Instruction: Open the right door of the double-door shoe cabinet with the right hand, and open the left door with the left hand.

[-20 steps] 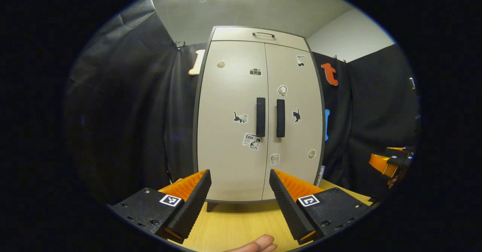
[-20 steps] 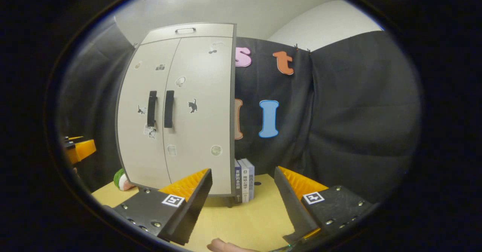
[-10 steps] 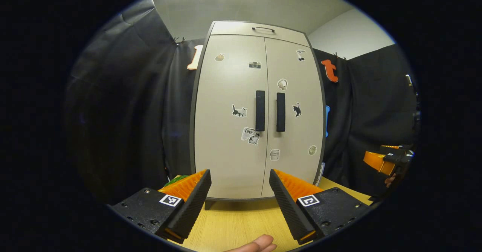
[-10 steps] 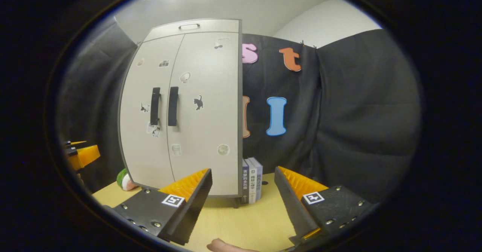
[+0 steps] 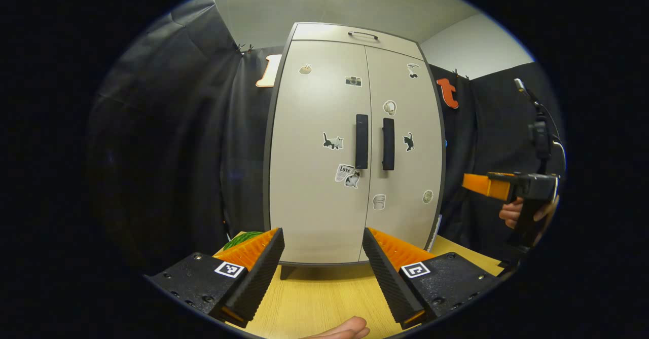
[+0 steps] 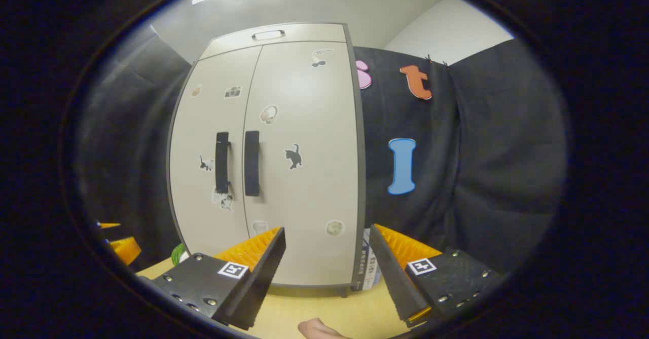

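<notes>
A beige double-door shoe cabinet point(image 5: 314, 177) point(image 6: 304, 187) with stickers stands on the wooden table, both doors closed. Two black vertical handles sit side by side at the middle seam: the left door handle point(image 5: 361, 142) point(image 6: 221, 162) and the right door handle point(image 5: 388, 144) point(image 6: 252, 163). My left gripper point(image 5: 323, 250) is open, well short of the cabinet and low in front of the left door. My right gripper point(image 6: 327, 248) is open, facing the right door's lower edge, and appears at the right of the left gripper view as an orange finger point(image 5: 484, 186) held by a hand point(image 5: 512, 211).
The light wooden table point(image 5: 324, 298) point(image 6: 324, 308) carries the cabinet. Books point(image 6: 369, 265) stand right of the cabinet. A green object point(image 5: 242, 240) point(image 6: 177, 254) lies at its left foot. Black cloth walls surround the booth. A thumb tip point(image 5: 345, 329) shows at the bottom.
The right gripper has risen and moved closer to the cabinet, now facing it more squarely. The left gripper has shifted slightly left, with the cabinet a little larger in its view. Both stay open.
</notes>
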{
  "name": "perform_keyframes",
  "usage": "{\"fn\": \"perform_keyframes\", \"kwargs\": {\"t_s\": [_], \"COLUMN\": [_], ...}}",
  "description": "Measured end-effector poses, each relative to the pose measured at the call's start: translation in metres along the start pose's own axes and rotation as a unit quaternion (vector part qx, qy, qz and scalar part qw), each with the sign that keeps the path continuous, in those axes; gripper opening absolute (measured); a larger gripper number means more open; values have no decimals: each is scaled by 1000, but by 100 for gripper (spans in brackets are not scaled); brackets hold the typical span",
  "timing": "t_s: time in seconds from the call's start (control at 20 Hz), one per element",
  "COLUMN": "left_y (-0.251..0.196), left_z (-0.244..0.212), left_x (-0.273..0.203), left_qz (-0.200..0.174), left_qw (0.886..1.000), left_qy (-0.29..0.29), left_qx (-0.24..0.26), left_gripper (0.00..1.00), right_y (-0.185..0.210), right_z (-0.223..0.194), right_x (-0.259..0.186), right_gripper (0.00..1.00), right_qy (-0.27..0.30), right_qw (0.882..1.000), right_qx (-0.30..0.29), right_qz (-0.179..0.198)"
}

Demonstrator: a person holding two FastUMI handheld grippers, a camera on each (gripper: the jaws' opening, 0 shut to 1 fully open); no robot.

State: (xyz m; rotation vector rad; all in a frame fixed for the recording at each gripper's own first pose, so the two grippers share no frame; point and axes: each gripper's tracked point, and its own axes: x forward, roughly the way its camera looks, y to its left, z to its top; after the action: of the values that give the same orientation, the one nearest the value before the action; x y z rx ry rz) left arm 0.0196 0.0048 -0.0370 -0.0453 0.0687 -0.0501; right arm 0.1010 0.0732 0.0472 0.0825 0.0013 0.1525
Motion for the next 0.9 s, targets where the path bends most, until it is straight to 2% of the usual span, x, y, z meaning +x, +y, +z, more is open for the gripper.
{"fn": "perform_keyframes", "kwargs": {"t_s": [0.15, 0.2, 0.25, 0.3, 0.35, 0.4, 0.5, 0.55, 0.65, 0.75, 0.85, 0.9], "left_y": [6, 8, 8, 9, 11, 14, 21, 23, 30, 39, 48, 52], "left_z": [-4, -5, -7, -8, -10, -10, -12, -12, -14, -16, -16, -16], "left_x": [-3, -4, -7, -8, -8, -9, -12, -12, -15, -19, -21, -21], "left_qz": [0, -2, -4, -6, -6, -6, -4, -3, 0, 3, 7, 10], "left_qw": [1000, 1000, 1000, 1000, 1000, 1000, 1000, 1000, 1000, 1000, 1000, 1000], "left_qy": [1, 1, 3, 3, 5, 5, 4, 4, 3, 2, 2, 1], "left_qx": [5, 2, -1, -4, -4, -3, -2, -2, -1, 1, 3, 3], "left_gripper": [96, 96, 96, 96, 96, 97, 96, 96, 96, 96, 96, 96], "right_y": [24, 32, 41, 48, 57, 66, 84, 93, 110, 131, 137, 137], "right_z": [24, 33, 38, 43, 45, 47, 49, 50, 51, 50, 50, 49], "right_x": [36, 49, 62, 72, 83, 92, 112, 121, 137, 149, 158, 164], "right_gripper": [98, 94, 94, 98, 94, 98, 98, 94, 98, 99, 99, 94], "right_qy": [-11, -19, -22, -22, -19, -17, -9, -6, -5, -7, -15, -19], "right_qw": [1000, 1000, 999, 999, 999, 999, 998, 997, 996, 996, 996, 997], "right_qx": [-8, -13, -11, -4, 8, 20, 38, 45, 46, 26, -16, -36], "right_qz": [14, 20, 26, 31, 37, 45, 57, 61, 72, 90, 81, 69]}}
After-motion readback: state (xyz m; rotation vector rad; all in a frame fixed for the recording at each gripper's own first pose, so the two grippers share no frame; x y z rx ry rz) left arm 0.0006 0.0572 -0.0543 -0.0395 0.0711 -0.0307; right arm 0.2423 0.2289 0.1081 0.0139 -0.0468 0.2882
